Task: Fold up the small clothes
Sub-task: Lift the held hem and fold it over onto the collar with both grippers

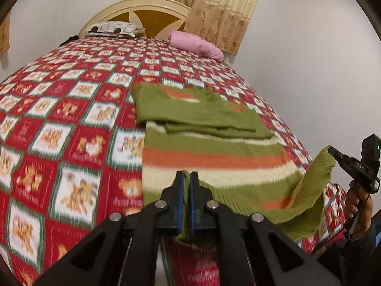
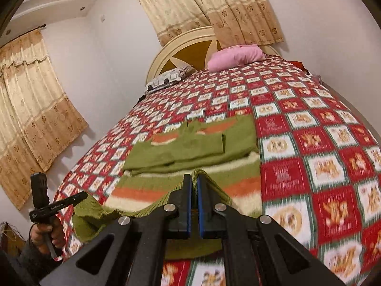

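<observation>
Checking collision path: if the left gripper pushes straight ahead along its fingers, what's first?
Likely the green, orange and cream striped knitted sweater it already clamps; its folded sleeves lie just ahead. Depth is unclear.

A ribbed knitted wool-like sweater (image 1: 214, 157) was noted on a printed cloth bedspread (image 1: 59, 119); gripper fingers (image 1: 179, 190) appeared matt black plastic.
</observation>
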`<action>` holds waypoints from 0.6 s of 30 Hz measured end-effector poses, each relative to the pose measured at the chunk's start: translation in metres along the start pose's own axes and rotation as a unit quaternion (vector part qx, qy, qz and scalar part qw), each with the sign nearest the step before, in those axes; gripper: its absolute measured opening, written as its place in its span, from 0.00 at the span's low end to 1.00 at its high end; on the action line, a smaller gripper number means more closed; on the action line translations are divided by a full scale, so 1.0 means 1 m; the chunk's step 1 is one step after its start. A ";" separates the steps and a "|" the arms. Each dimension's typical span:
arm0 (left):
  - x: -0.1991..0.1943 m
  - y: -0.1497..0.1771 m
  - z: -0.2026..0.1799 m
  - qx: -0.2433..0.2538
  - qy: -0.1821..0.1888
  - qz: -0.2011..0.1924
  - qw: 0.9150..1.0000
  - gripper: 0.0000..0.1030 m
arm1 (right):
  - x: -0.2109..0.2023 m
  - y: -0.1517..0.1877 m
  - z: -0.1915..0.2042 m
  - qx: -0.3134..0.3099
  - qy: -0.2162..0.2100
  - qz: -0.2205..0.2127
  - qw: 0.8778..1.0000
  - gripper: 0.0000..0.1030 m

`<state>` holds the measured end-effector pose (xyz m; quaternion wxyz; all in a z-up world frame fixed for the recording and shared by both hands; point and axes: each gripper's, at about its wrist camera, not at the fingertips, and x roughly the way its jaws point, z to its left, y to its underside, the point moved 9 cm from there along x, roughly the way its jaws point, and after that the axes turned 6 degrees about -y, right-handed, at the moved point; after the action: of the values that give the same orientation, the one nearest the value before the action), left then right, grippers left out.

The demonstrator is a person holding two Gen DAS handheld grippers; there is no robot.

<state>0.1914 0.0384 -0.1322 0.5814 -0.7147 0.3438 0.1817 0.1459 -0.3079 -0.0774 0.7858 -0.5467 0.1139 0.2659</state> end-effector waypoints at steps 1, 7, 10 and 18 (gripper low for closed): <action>0.004 -0.008 0.000 -0.002 0.000 -0.002 1.000 0.05 | 0.004 -0.009 -0.001 0.002 -0.003 -0.002 1.000 0.03; 0.021 -0.054 0.005 -0.006 0.002 -0.021 1.000 0.05 | 0.032 -0.059 -0.002 -0.016 -0.002 -0.005 1.000 0.03; 0.037 -0.076 0.008 -0.004 -0.002 -0.024 1.000 0.04 | 0.056 -0.083 -0.014 -0.014 0.003 -0.001 1.000 0.03; 0.105 -0.117 0.018 0.028 -0.037 -0.005 0.999 0.04 | 0.146 -0.100 -0.077 0.029 0.030 0.054 0.998 0.03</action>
<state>0.3494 0.0361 -0.1237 0.6141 -0.6930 0.3234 0.1950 0.3307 -0.3619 -0.0947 0.7818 -0.5247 0.1745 0.2880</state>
